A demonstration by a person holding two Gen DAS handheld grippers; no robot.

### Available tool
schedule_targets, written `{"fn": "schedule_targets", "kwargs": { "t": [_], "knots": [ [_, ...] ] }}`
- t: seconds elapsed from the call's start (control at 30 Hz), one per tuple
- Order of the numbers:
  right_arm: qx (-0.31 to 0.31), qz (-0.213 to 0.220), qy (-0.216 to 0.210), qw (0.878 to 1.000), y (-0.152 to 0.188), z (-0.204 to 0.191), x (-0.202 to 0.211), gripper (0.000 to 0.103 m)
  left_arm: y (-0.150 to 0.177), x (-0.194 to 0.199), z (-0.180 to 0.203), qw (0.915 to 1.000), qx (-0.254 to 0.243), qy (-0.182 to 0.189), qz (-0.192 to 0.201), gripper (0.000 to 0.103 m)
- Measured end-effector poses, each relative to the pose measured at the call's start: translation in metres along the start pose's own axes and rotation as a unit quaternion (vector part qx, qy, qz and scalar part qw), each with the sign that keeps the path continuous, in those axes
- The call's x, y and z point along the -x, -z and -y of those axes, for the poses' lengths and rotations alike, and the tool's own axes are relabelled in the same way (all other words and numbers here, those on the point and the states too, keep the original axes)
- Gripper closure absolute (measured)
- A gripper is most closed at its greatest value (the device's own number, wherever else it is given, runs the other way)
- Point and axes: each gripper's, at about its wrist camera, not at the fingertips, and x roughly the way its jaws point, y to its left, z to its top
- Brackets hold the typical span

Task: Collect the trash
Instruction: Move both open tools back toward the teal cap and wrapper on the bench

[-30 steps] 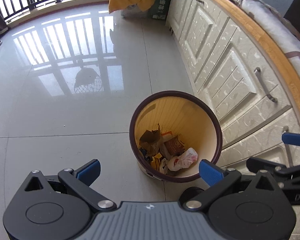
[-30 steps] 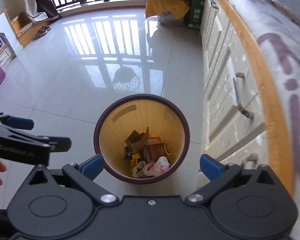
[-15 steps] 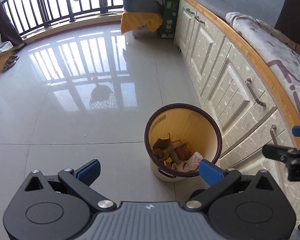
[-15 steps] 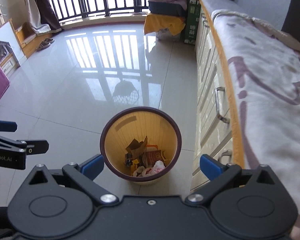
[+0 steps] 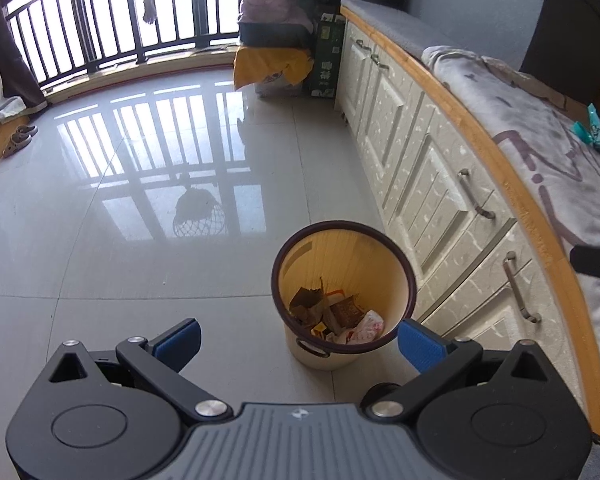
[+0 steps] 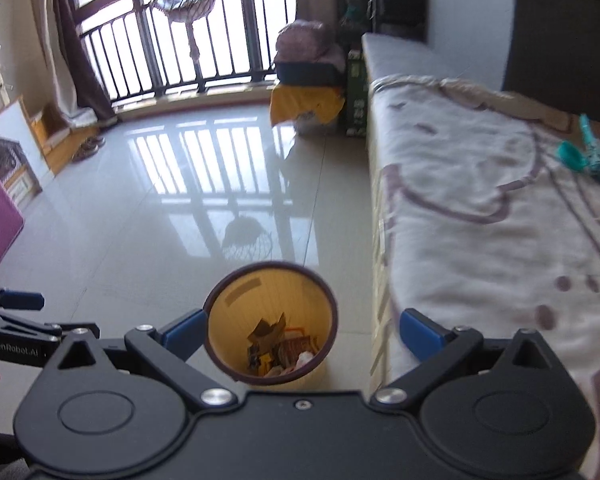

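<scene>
A cream waste bin [image 5: 342, 248] with a dark rim stands on the tiled floor beside the cabinets, also in the right wrist view [image 6: 270, 300]. Crumpled wrappers and a white bag [image 5: 340, 316] lie at its bottom. My left gripper [image 5: 298, 342] is open and empty, above and in front of the bin. My right gripper [image 6: 300, 332] is open and empty too, higher up over the bin. A teal wrapper [image 6: 588, 156] lies on the blanket at the far right, also in the left wrist view [image 5: 598, 134].
White cabinets [image 5: 432, 184] with a wooden-edged top run along the right, covered by a pale patterned blanket [image 6: 480, 208]. A yellow-draped stack [image 5: 272, 60] and a green box [image 5: 326, 60] stand at the far end. Balcony railing [image 5: 100, 36] closes the back.
Both grippers have risen and pulled back from the bin, which looks smaller now. The cabinet top with the blanket and teal wrapper has come into view.
</scene>
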Motion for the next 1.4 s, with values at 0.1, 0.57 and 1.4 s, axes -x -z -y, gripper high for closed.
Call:
{"fn": "schedule_targets", "kwargs": {
  "t": [0.1, 0.57, 1.4],
  "knots": [
    [-0.007, 0.017, 0.01, 1.0, 0.0, 0.014, 0.014, 0.0, -0.002, 0.007, 0.011, 0.9999, -0.006, 0.007, 0.012, 0.0],
    [-0.042, 0.096, 0.079, 0.991, 0.006, 0.094, 0.065, 0.0, -0.032, 0.036, 0.113, 0.9884, -0.064, 0.066, 0.121, 0.0],
    [-0.164, 0.198, 0.168, 0.952, -0.02, 0.269, 0.013, 0.0, -0.122, -0.048, 0.308, 0.9458, -0.147, 0.208, 0.201, 0.0]
  ]
}}
